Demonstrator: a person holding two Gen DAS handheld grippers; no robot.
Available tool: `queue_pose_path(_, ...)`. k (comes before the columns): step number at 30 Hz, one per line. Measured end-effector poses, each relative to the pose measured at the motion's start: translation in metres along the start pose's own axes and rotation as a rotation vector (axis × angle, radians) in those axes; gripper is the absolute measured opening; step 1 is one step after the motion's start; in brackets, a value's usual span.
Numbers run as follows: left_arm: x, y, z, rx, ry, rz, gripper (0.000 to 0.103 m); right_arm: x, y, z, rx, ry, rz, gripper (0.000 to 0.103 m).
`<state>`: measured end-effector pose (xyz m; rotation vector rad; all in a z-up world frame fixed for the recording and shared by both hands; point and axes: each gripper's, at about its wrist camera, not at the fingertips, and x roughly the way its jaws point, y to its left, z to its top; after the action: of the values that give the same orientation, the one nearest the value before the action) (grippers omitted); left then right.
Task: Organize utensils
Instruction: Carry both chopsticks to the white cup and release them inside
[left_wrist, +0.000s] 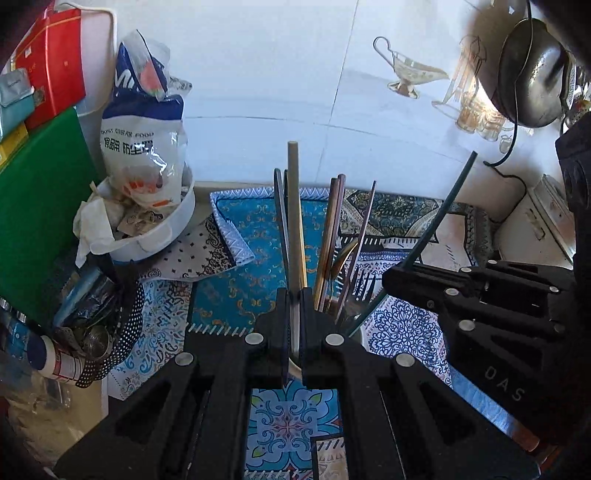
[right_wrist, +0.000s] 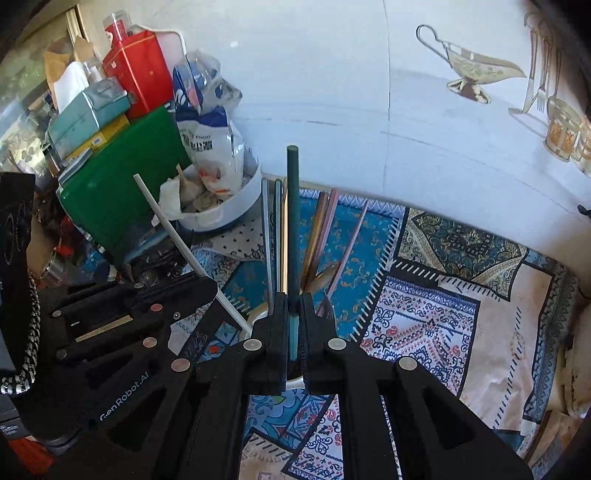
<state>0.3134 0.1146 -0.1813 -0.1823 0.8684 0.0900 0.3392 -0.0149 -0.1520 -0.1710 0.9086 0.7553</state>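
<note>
While both grippers stand side by side over the patterned cloth (right_wrist: 424, 325) on the surface, each one is closed on a single chopstick. The left gripper (left_wrist: 294, 317) pinches a pale grey chopstick (left_wrist: 294, 221), which stands nearly upright between its fingers. The right gripper (right_wrist: 294, 321) pinches a dark green chopstick (right_wrist: 293, 221) in the same way; from the left wrist view this stick leans away to the upper right.

Just in front of the two grippers stands a utensil holder (right_wrist: 295, 382), of which only a small piece of pale rim shows between the fingers. In it I can see several more chopsticks (left_wrist: 328, 240), grey, brown and pinkish, leaning in different directions, and also a fork (left_wrist: 364, 291) and the bowl of a spoon (left_wrist: 343, 258).

Behind the holder the cloth continues to the white tiled wall (left_wrist: 258, 74), and this part is open. To the right the cloth is also free of things up to its edge. To the left the room is narrow: a white round tub (left_wrist: 162, 229) holds a plastic food bag (left_wrist: 144, 147) and crumpled paper, and next to it stand a green board (left_wrist: 40, 206) and a red box (left_wrist: 55, 70). A dark pan (left_wrist: 532, 74) hangs on the wall at the upper right.
</note>
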Motion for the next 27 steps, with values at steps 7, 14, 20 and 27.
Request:
queue_pose_path(7, 0.011, 0.004, 0.002, -0.041, 0.07, -0.017, 0.003, 0.013, -0.001, 0.0, -0.01, 0.052, -0.026, 0.006)
queue_pose_path(14, -0.025, -0.007, 0.002, -0.037, -0.013, 0.033, 0.009, -0.024, 0.003, -0.005, -0.062, -0.037, -0.06, 0.022)
queue_pose_path(20, -0.085, -0.025, -0.002, -0.064, -0.152, 0.045, 0.02, -0.09, 0.0, -0.015, -0.108, -0.176, -0.057, 0.022)
queue_pose_path(27, -0.177, -0.058, -0.012, -0.031, -0.396, 0.072, 0.027, -0.187, 0.004, -0.034, -0.109, -0.42, -0.055, 0.022)
